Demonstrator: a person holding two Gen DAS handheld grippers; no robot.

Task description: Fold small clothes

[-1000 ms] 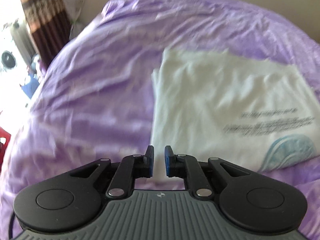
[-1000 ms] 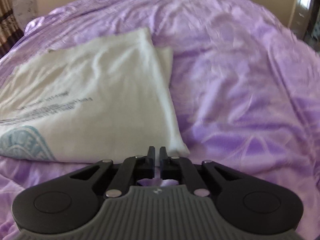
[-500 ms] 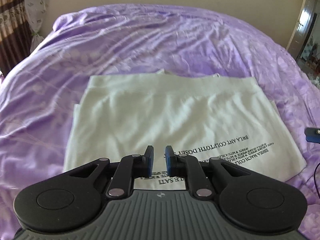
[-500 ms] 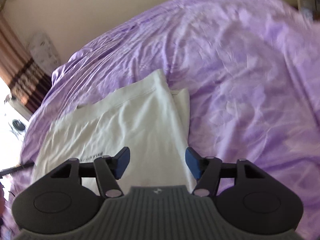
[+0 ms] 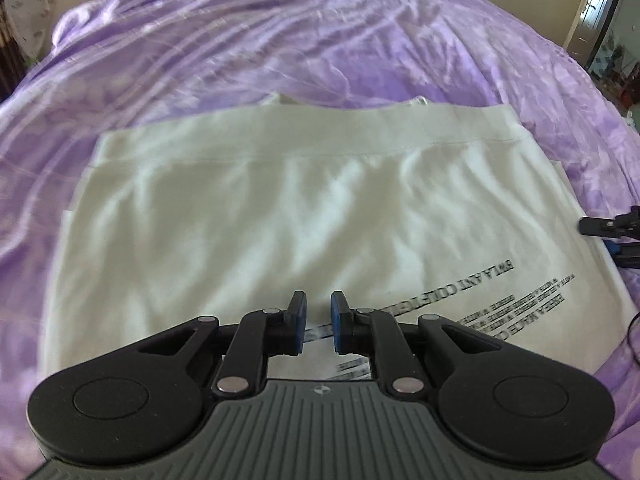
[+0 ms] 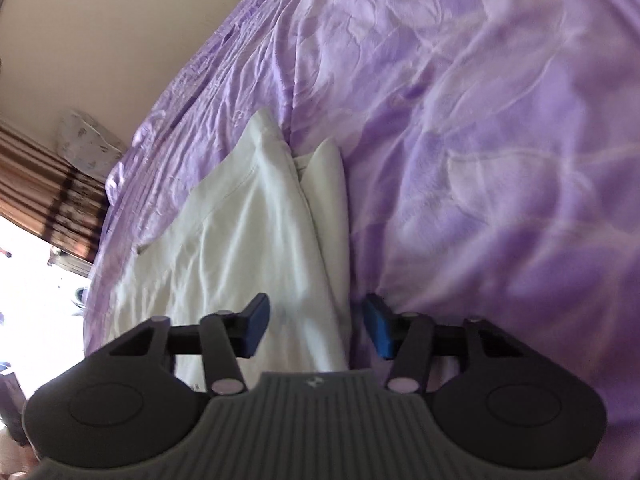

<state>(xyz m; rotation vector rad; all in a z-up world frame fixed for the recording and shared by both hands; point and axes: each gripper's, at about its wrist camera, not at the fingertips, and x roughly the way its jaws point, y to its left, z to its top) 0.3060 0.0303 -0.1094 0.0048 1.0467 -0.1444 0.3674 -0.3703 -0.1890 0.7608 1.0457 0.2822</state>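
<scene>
So the shirt (image 5: 304,216) was lying flat on the purple bedspread (image 5: 280,40), a cream-white tee folded into a rough rectangle, with a stitched hem band running across its far edge and black printed text near the corner closest to the camera, reading upside down from the left wrist view. The left gripper (image 5: 318,316) hung over the near edge of the shirt, its blue pads only a narrow gap apart with nothing caught between them, so not grasping anything. You could see the print through that gap. The right gripper (image 6: 316,326) was spread wide, one finger over the white fabric and the other over the bedspread, so it straddled the shirt's side edge; whether it actually touched the cloth I couldn't tell. From that right wrist view the shirt (image 6: 240,240) showed a second layer (image 6: 328,184) poking out along its side, like a folded-under sleeve or flap, lying right beside the main panel. In the left view the tip of the right gripper (image 5: 612,232) peeked in at the frame's right edge, just beside the shirt's side. Striped brown curtains (image 6: 48,184) and a beige wall (image 6: 100,20) sat past the bed, and the shot was a bit blurry.
</scene>
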